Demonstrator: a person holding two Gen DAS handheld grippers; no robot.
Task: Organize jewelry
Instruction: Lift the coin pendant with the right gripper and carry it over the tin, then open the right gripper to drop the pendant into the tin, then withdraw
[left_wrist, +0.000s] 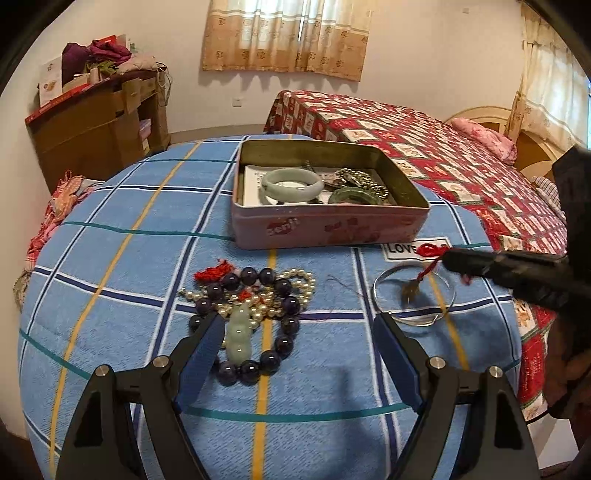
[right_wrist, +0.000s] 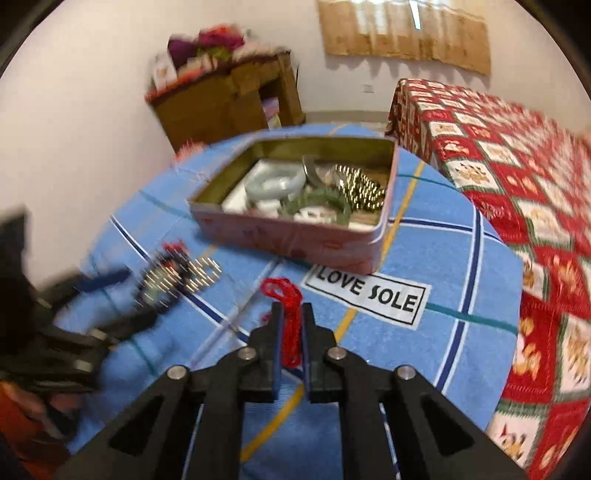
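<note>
A pink tin box (left_wrist: 325, 229) stands open on the blue checked cloth and holds a pale jade bangle (left_wrist: 291, 183), a green bangle (left_wrist: 351, 195) and a gold bead chain (left_wrist: 364, 177). My right gripper (right_wrist: 291, 314) is shut on a red knotted cord (right_wrist: 290, 325), whose small pendant (left_wrist: 408, 290) hangs above a silver bangle (left_wrist: 413, 299). My left gripper (left_wrist: 299, 328) is open, low over a pile of dark purple beads (left_wrist: 284, 345), pearls (left_wrist: 295, 284) and a pale jade pendant (left_wrist: 238, 338). The tin also shows in the right wrist view (right_wrist: 295, 240).
A white "LOVE SOLE" label (right_wrist: 367, 295) lies on the cloth beside the tin. A bed with a red patterned cover (left_wrist: 443, 147) stands to the right. A brown shelf (left_wrist: 96, 125) with clothes stands at the back left wall.
</note>
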